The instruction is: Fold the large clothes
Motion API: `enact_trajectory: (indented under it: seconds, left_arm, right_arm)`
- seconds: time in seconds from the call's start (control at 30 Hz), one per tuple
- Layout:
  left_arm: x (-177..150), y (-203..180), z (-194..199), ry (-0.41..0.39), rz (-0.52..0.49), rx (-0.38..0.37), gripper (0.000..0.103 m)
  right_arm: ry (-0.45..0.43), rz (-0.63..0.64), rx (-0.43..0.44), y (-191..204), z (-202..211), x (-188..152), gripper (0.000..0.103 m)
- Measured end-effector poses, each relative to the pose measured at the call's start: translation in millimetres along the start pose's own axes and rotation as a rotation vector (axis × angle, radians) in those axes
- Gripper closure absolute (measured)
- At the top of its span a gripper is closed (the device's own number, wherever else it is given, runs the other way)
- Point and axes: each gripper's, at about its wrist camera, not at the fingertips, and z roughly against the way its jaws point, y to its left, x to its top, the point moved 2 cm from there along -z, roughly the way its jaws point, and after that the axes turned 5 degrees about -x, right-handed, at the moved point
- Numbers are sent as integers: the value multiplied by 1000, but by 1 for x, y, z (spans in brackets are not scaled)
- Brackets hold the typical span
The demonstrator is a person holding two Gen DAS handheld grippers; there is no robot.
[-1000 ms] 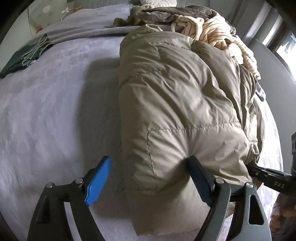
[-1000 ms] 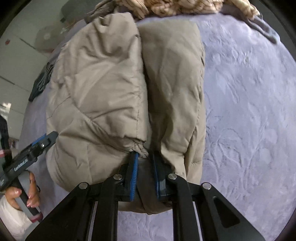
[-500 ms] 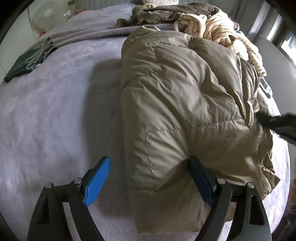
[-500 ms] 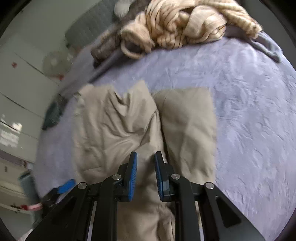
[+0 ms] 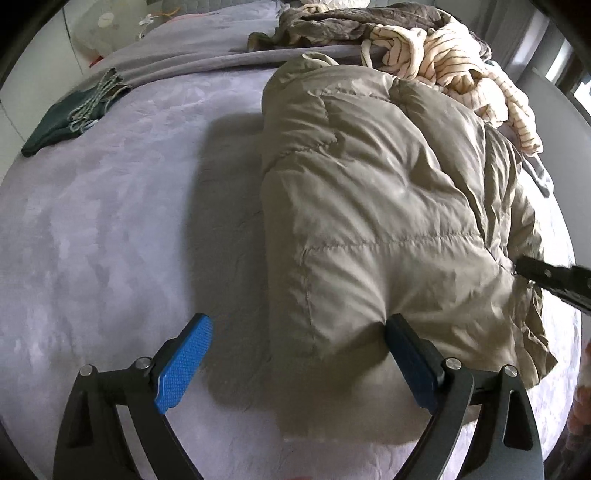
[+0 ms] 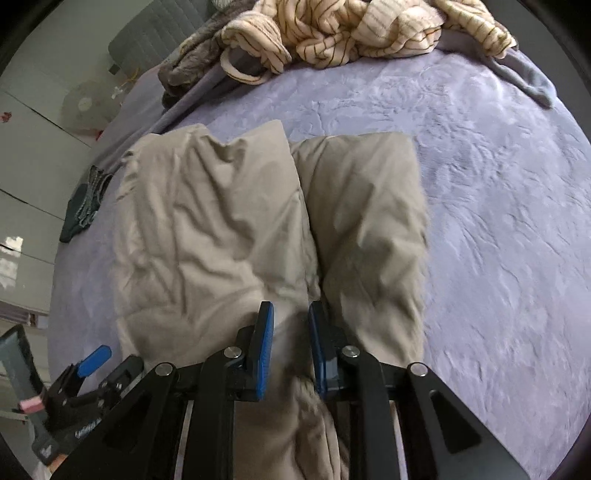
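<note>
A puffy beige jacket point(image 5: 369, 206) lies folded lengthwise on the purple bedspread point(image 5: 110, 229). My left gripper point(image 5: 298, 321) straddles its near corner and its jaws are opening. The right pad point(image 5: 410, 354) dents the padding, while the left pad point(image 5: 184, 365) stands clear over the bedspread. In the right wrist view the jacket point(image 6: 207, 229) shows two long folded halves. My right gripper point(image 6: 290, 308) is shut on a bunch of its fabric at the near end, lifted off the bed. The right gripper point(image 5: 554, 280) also shows at the jacket's right edge in the left wrist view.
A cream striped garment point(image 6: 332, 33) and a brown one point(image 6: 192, 62) are piled at the bed's far end. A dark green fringed cloth point(image 5: 70, 114) lies at the far left edge. A fan point(image 6: 85, 107) and white cupboards stand beyond the bed. A hand point(image 5: 580, 398) shows at the right.
The right gripper has risen and drawn back with jacket fabric pinched in it, so more of the bed shows. The left jaws have spread a little wider; that hand has barely moved.
</note>
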Motion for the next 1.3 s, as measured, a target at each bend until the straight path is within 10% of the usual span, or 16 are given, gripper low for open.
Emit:
enact_trajectory:
  seconds: [0.43, 0.47, 0.6, 1.3]
  left_arm:
    - [-32, -14, 80, -41, -41, 72, 0]
    - [-35, -16, 89, -51, -48, 74, 0]
    - [-46, -22, 120, -82, -67, 80, 0]
    - [-65, -27, 217, -191, -27, 113, 0]
  right_arm:
    - [24, 18, -16, 2, 67, -71, 81]
    - [15, 27, -28, 4, 74, -77, 79]
    - [-48, 50, -71, 13, 108, -94, 18]
    - [-268, 137, -168, 50, 210, -103, 0]
